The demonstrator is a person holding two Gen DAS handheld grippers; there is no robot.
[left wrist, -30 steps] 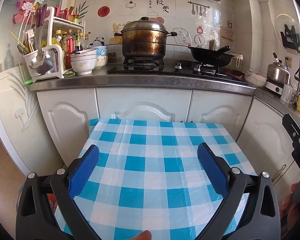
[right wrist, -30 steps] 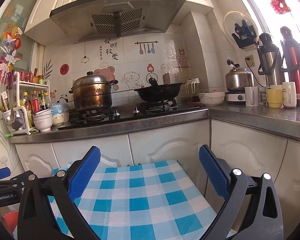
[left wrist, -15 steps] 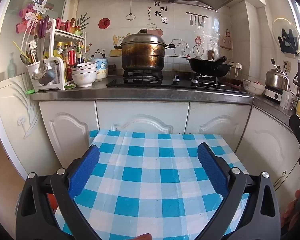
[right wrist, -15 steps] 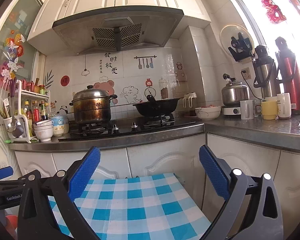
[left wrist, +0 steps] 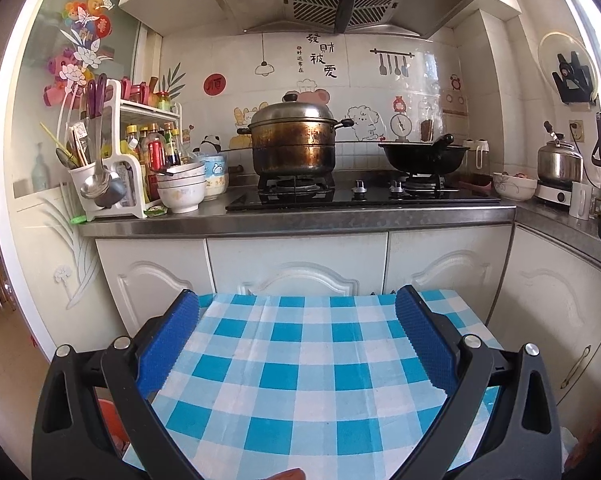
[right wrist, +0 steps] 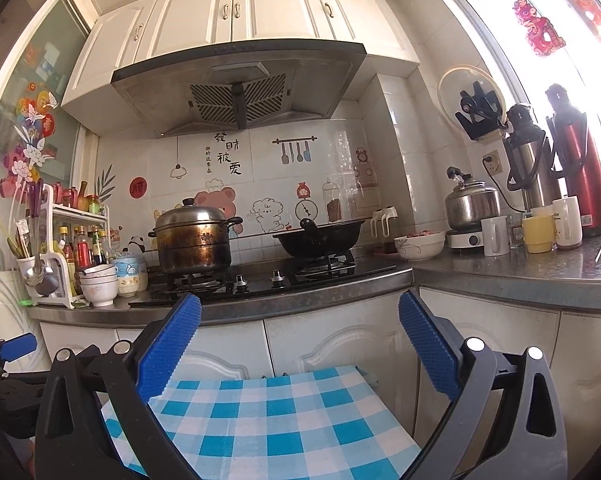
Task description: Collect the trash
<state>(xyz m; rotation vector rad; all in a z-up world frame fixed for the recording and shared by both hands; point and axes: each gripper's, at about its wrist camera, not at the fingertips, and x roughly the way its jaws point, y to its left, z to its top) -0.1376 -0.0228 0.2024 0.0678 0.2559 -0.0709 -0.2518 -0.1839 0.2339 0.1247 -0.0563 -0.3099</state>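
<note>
A kitchen fills both views, with white wall cupboards (right wrist: 236, 8) above a steel range hood (right wrist: 236, 84) and white lower cabinets (left wrist: 300, 256) under a grey steel counter (left wrist: 300, 222) that turns a corner to the right. In front of the cabinets stands a small table under a blue and white checked cloth (left wrist: 312, 380), and its top is bare in both views; no trash shows on it or anywhere else that can be made out. On the black gas hob (left wrist: 360, 198) sit a large tarnished lidded pot (left wrist: 294, 140) on the left burner and a black wok (left wrist: 422, 156) on the right one. At the left end of the counter a white rack (left wrist: 120, 152) holds bottles and a cup of utensils, with stacked white bowls (left wrist: 180, 192) just beside it. Along the right run of counter stand a red flask (right wrist: 580, 176), a steel kettle (right wrist: 470, 204) on a small white base, a patterned bowl (right wrist: 418, 246), a yellow mug (right wrist: 538, 234) and white mugs near it. The left gripper (left wrist: 296, 344) hangs over the near part of the table, its blue-padded fingers (left wrist: 168, 344) spread wide with nothing between them. The right gripper (right wrist: 300, 344) is held higher and points at the hob and cabinets, its fingers (right wrist: 428, 344) likewise spread wide and empty. An orange object (left wrist: 110, 420) shows low at the left, beside the table, mostly hidden by the left gripper.
</note>
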